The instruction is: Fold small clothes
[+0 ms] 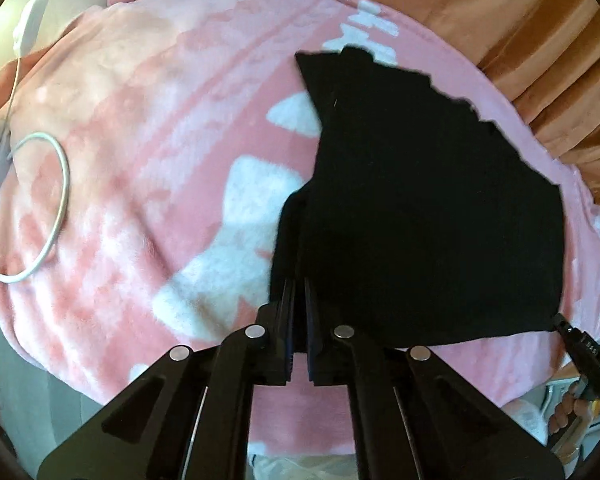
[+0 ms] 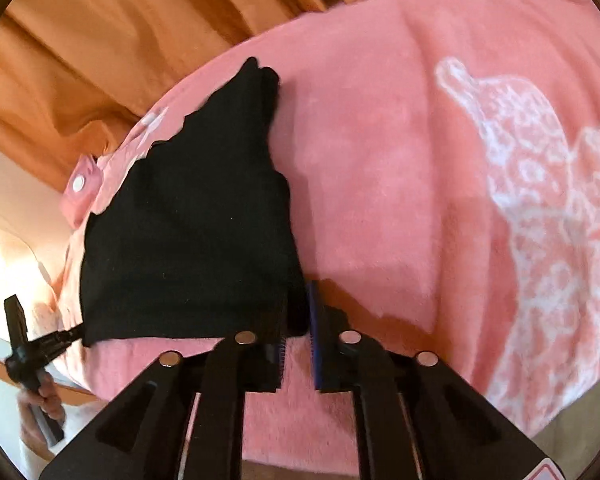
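A black garment [image 1: 428,208] is spread flat on a pink blanket [image 1: 148,152] with white patterning. Its near left corner is pinched in the narrowly set jaws of the left gripper [image 1: 299,292]. Its near right corner is held at the jaws of the right gripper [image 2: 298,308], which are set slightly wider, with black cloth seen between them. Orange curtains [image 2: 112,40] are seen beyond the blanket's far edge. A white cable [image 1: 56,208] is looped on the blanket, well apart from the garment.
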Demonstrator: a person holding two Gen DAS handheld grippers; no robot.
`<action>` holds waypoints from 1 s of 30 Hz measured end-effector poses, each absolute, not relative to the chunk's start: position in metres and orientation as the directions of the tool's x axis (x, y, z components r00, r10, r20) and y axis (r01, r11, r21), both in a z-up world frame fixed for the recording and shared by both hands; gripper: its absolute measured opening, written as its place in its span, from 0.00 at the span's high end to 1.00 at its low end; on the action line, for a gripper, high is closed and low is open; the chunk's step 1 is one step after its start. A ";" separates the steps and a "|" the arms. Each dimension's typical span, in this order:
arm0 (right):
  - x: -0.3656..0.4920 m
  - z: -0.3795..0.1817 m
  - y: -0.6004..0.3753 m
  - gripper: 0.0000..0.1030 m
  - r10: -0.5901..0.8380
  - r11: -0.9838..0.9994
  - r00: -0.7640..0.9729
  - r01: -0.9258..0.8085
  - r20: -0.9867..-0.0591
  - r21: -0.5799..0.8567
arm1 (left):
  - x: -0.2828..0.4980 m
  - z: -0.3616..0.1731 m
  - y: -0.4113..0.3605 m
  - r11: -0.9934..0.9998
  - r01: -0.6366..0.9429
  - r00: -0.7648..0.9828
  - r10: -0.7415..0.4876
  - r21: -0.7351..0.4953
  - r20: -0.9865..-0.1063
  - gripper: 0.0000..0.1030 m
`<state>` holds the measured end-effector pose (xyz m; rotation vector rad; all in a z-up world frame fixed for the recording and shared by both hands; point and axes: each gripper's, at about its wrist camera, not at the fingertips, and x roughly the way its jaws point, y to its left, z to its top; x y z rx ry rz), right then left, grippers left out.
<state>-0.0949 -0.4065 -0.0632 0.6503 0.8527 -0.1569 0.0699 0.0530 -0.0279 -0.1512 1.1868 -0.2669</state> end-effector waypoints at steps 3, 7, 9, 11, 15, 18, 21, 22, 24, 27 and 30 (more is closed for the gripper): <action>-0.084 -0.035 -0.408 0.65 0.050 0.854 0.691 0.345 -0.721 0.389 | 0.083 -0.001 0.051 0.946 0.167 0.411 -0.322 -0.277 -0.853 0.75; -0.034 -0.006 -0.409 0.43 0.052 0.887 0.738 0.275 -0.673 0.370 | 0.126 0.016 0.037 0.919 0.184 0.469 -0.393 -0.348 -0.791 0.36; -0.003 -0.003 -0.406 0.35 0.032 0.903 0.738 0.268 -0.674 0.336 | 0.165 0.005 0.022 0.917 0.165 0.462 -0.398 -0.364 -0.793 0.30; 0.036 -0.011 -0.403 0.34 0.006 0.916 0.710 0.279 -0.704 0.289 | 0.196 -0.018 0.010 0.908 0.134 0.418 -0.414 -0.396 -0.808 0.31; 0.077 -0.020 -0.397 0.95 0.035 0.930 0.679 0.247 -0.733 0.273 | 0.218 -0.032 -0.008 0.920 0.158 0.393 -0.392 -0.359 -0.832 0.91; 0.069 0.027 -0.395 0.96 0.056 0.932 0.806 0.169 -0.589 0.320 | 0.221 -0.005 0.000 0.912 0.187 0.478 -0.410 -0.366 -0.777 0.94; 0.072 0.040 -0.410 0.96 0.068 0.914 0.846 0.159 -0.529 0.373 | 0.234 0.007 0.010 0.932 0.166 0.540 -0.359 -0.321 -0.761 0.93; 0.088 0.025 -0.422 0.96 0.055 0.903 0.820 0.202 -0.569 0.378 | 0.243 0.000 0.010 0.941 0.155 0.531 -0.336 -0.301 -0.778 0.93; 0.117 -0.012 -0.433 0.96 0.045 0.895 0.736 0.270 -0.676 0.354 | 0.263 -0.037 0.007 0.955 0.127 0.456 -0.295 -0.267 -0.839 0.93; 0.127 -0.044 -0.440 0.93 0.008 0.882 0.677 0.343 -0.736 0.325 | 0.260 -0.051 0.009 0.964 0.114 0.479 -0.265 -0.239 -0.837 0.89; 0.092 -0.010 -0.429 0.87 -0.048 0.890 0.740 0.336 -0.671 0.308 | 0.233 -0.024 0.018 0.968 0.097 0.519 -0.247 -0.230 -0.818 0.85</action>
